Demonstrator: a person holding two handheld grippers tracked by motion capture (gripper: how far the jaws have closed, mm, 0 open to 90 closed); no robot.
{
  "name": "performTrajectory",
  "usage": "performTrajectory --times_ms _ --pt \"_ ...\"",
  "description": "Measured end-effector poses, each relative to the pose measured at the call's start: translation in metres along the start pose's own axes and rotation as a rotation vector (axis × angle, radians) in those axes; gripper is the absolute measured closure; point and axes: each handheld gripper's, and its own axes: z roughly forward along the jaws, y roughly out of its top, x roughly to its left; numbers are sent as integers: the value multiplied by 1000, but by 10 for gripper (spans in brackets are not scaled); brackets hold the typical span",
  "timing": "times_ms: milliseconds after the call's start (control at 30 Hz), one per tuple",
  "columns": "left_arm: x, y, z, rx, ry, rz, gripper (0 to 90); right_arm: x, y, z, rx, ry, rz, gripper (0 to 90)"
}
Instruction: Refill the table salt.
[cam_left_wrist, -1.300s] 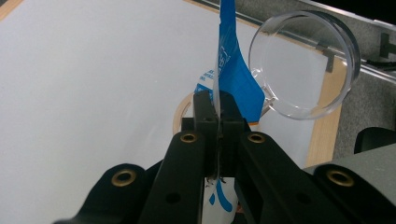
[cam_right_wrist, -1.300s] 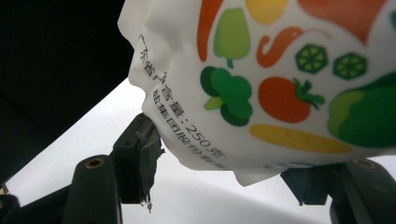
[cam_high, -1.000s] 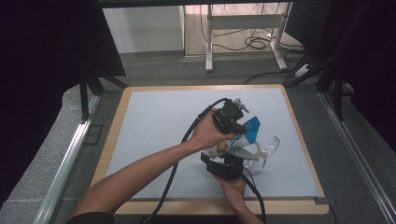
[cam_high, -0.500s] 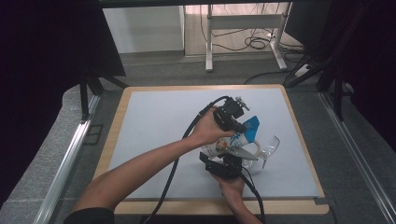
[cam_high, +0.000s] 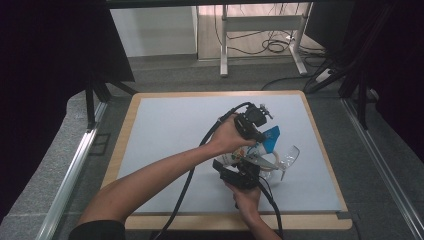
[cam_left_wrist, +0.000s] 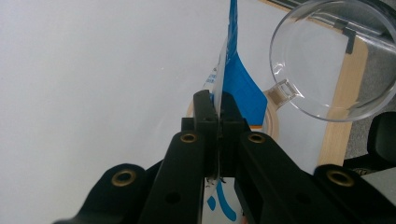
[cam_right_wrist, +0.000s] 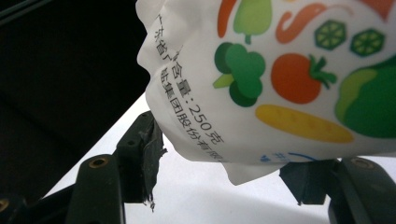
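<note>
pouch (cam_right_wrist: 280, 84) | print: Chinese characters, "250" | pictures: vegetables

Left arm: your forearm (cam_high: 150, 175) runs in from the bench's near left corner, slanting toward the middle right.
Left hand: it (cam_high: 227, 139) grips the tool body from the left side.
Left tool: it (cam_left_wrist: 218, 114) has its jaws pressed together, pinching a thin bag edge.
Right hand: it (cam_high: 247, 197) rises from the bench's near edge, wrist straight.
Right tool: it (cam_right_wrist: 224, 163) has its jaws parted, one on either side of the bag's lower end; whether the pads press it is unclear.
</note>
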Motion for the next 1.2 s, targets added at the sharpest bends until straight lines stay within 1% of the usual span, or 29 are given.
performTrajectory --times_ms 267,500,567,667,800,933,1200 --pt "-1 5 3 26 5 6 900 -2 2 0 -10 8 8 375" --pt "-1 5 7 56 12 12 900 -1 1 2 -12 22 8 375" --pt "-1 5 7 61 7 10 900 -1 1 2 -13 29 12 375" --pt "-1 5 9 67 3 11 900 -1 1 3 -18 34 6 375" --pt "-1 6 11 83 8 14 900 0 1 4 -19 38 5 377" --pt "-1 6 11 84 8 16 900 0 1 5 -22 38 -3 380" --pt "-2 9 12 87 19 19 900 -1 3 5 -37 46 1 387"
